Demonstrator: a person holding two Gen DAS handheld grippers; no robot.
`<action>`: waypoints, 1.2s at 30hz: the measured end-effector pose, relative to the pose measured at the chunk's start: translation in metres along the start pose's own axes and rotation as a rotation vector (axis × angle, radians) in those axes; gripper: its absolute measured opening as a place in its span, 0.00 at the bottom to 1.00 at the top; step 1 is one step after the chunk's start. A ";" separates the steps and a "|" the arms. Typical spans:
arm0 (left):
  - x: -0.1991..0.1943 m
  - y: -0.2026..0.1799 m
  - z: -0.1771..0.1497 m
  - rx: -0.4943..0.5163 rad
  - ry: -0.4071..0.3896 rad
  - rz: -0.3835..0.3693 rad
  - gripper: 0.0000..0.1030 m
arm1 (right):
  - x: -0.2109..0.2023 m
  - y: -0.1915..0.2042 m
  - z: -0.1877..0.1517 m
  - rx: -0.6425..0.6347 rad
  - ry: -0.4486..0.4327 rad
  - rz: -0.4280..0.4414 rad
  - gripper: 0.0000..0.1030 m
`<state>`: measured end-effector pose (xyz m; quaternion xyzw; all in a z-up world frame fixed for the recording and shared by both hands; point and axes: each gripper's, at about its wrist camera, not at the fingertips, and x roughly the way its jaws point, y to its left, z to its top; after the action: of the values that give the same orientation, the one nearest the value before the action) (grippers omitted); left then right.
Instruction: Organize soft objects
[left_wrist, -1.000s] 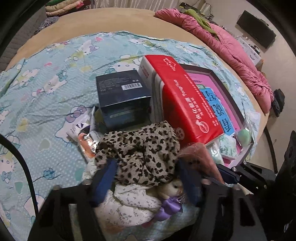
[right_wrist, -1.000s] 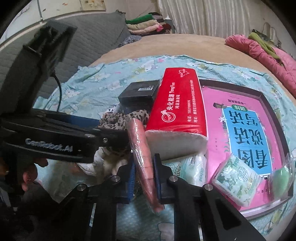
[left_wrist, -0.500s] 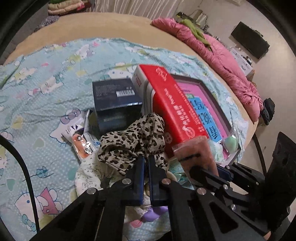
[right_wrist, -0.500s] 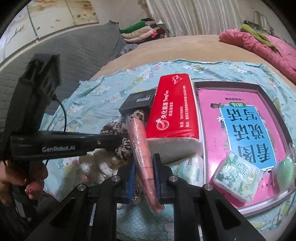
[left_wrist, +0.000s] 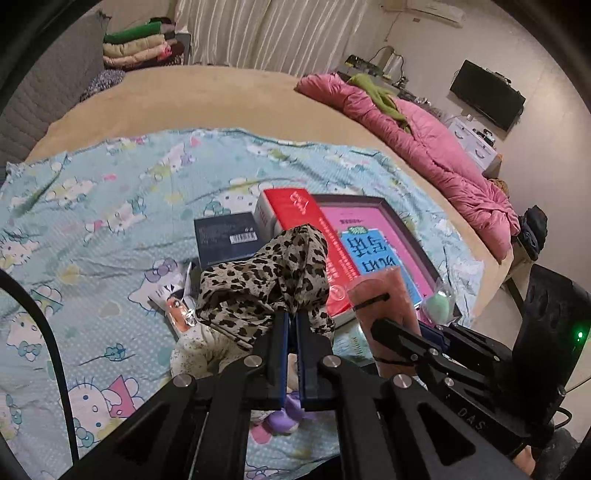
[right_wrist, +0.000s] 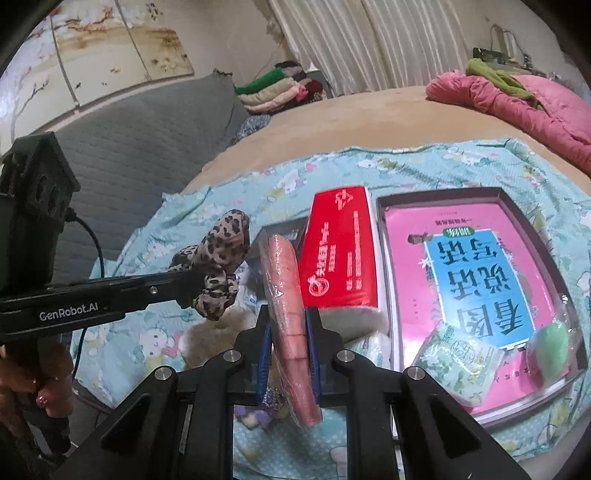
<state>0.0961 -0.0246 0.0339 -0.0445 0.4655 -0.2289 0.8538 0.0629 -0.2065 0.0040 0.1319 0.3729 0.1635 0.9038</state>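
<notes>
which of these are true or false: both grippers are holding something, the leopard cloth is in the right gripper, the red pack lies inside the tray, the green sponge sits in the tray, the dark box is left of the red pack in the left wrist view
1. Both grippers hold something. True: the left gripper and the right gripper each have jaws shut on an item.
2. The leopard cloth is in the right gripper. False: the left gripper holds it; the right holds a pink wrapped pad.
3. The red pack lies inside the tray. False: it lies beside the tray, on the blanket.
4. The green sponge sits in the tray. True.
5. The dark box is left of the red pack in the left wrist view. True.
</notes>
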 end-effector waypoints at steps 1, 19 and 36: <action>-0.003 -0.002 0.000 0.004 -0.005 0.001 0.04 | -0.002 0.000 0.001 0.002 -0.005 0.002 0.17; -0.030 -0.080 0.010 0.134 -0.066 0.010 0.04 | -0.065 -0.030 0.018 0.099 -0.145 -0.053 0.17; -0.013 -0.136 0.016 0.210 -0.044 0.003 0.04 | -0.123 -0.078 0.021 0.166 -0.261 -0.169 0.15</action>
<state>0.0555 -0.1422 0.0923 0.0407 0.4201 -0.2742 0.8641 0.0112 -0.3287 0.0672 0.1944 0.2743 0.0371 0.9411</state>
